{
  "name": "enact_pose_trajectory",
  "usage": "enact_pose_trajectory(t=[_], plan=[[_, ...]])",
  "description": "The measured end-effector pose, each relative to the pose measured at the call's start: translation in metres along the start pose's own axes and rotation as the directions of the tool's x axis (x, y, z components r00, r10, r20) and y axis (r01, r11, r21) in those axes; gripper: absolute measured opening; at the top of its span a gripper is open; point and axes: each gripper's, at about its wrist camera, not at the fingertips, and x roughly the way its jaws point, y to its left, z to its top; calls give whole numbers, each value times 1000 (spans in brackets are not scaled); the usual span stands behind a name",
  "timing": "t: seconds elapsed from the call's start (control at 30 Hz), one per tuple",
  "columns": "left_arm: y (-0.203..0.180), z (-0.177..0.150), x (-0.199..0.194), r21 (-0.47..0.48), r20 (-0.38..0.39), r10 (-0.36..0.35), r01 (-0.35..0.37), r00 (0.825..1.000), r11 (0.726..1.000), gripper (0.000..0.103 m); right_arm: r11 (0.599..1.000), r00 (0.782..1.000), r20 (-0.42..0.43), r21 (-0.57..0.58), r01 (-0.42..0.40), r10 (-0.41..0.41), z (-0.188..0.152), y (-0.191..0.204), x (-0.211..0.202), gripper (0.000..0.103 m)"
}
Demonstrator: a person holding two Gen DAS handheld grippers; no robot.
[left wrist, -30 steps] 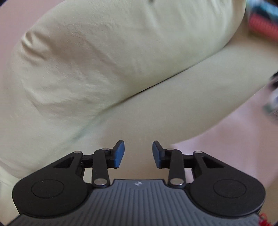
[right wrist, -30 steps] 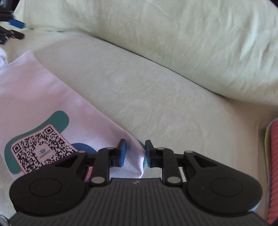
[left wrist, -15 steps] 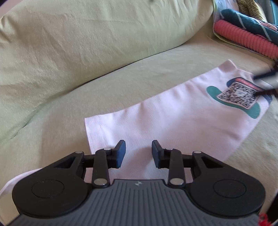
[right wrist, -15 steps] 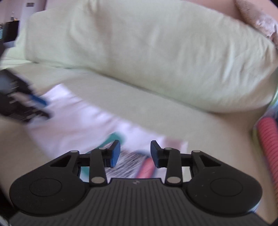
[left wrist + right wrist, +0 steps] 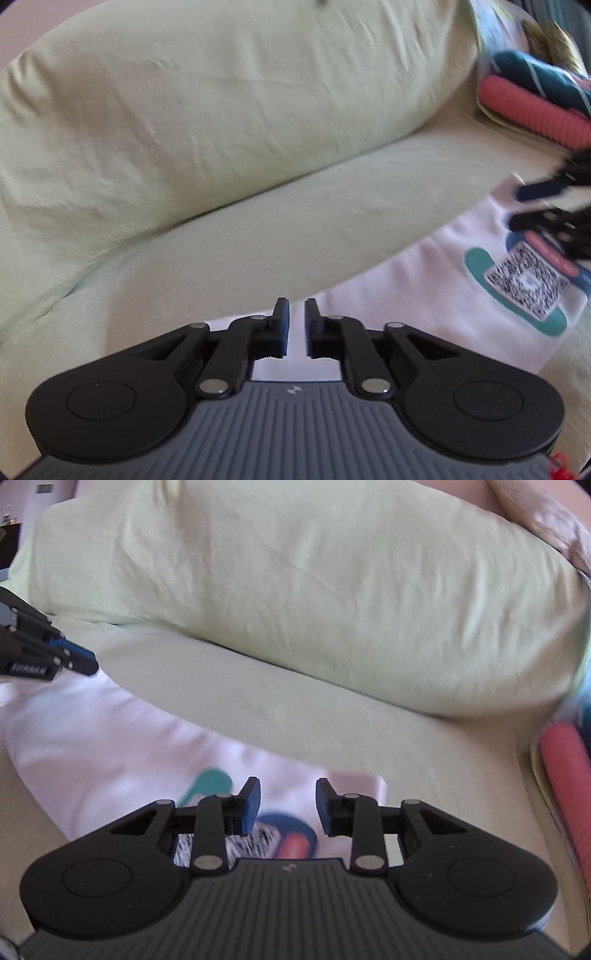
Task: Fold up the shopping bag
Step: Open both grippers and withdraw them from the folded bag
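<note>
1. Where the white shopping bag (image 5: 424, 295) lies flat on the pale green sofa seat (image 5: 258, 236), its printed end is under the right tongs (image 5: 287, 805)
2. Left tongs (image 5: 296, 325): closing, gap narrow, bag edge between the jaws, grip not confirmed
3. Right tongs: closing, gap moderate, holding nothing
4. Back cushion (image 5: 295, 590): behind the bag

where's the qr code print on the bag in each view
Left wrist view: the QR code print sits far right on the pale shopping bag, beside the right hand-held gripper.
Right wrist view: the print lies bottom centre, partly hidden behind this gripper's own linkage.
Shared landmark: the green cushion fills the top of both views.
</note>
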Motion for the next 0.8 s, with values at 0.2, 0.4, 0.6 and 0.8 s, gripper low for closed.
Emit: enact_pose_trajectory(t=[0.2,0.4,0.6,0.8], plan=[[20,-1,53,-44,-69,14,-17,997,999,6,995,987,-127,-53,88,-94,-10,-13,57,13],[18,25,79,18,-112,77,-75,991,997,6,992,981,-148,-5,128,-127,-18,-23,56,12],[17,21,-6,-98,47,120,-115,992,988,7,986,992,-44,113,121,-116,-16,-18,-3,15],[-16,-39,-78,-92,75,54,-47,996,995,7,995,999,40,90,-34,31,-44,48,-62,15]])
